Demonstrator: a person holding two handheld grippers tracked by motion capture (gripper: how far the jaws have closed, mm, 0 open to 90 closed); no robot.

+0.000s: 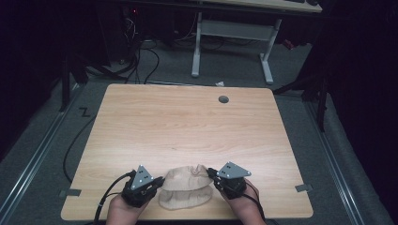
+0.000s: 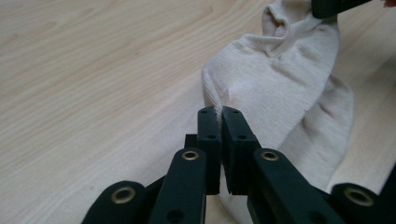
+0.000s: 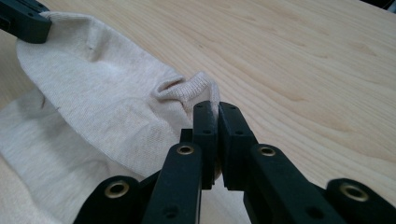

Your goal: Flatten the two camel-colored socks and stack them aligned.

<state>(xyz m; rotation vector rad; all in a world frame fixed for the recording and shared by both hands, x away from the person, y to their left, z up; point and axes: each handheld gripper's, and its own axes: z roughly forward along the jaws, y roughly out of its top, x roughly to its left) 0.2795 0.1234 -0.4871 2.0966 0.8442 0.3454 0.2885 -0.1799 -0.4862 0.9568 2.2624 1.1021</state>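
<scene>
Centrally at near edge of wooden table (image 1: pixel 187 122): beige sock (image 1: pixel 185 187), crumpled, partly doubled over itself. Left hand-held gripper (image 2: pixel 218 112) clenched on sock's fabric edge, jaws pressed together with cloth pinched between. Right hand-held gripper (image 3: pixel 212 106) likewise clamped on ribbed cuff at sock's opposite end. Sock stretched between both, middle sagging onto table. Grey round grommet (image 1: pixel 223 99) near far edge.

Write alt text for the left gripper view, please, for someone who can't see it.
The left gripper, its two black jaws shut, pinches an edge of a beige sock lying on a light wooden table. Another black gripper grips the sock's far end.
</scene>
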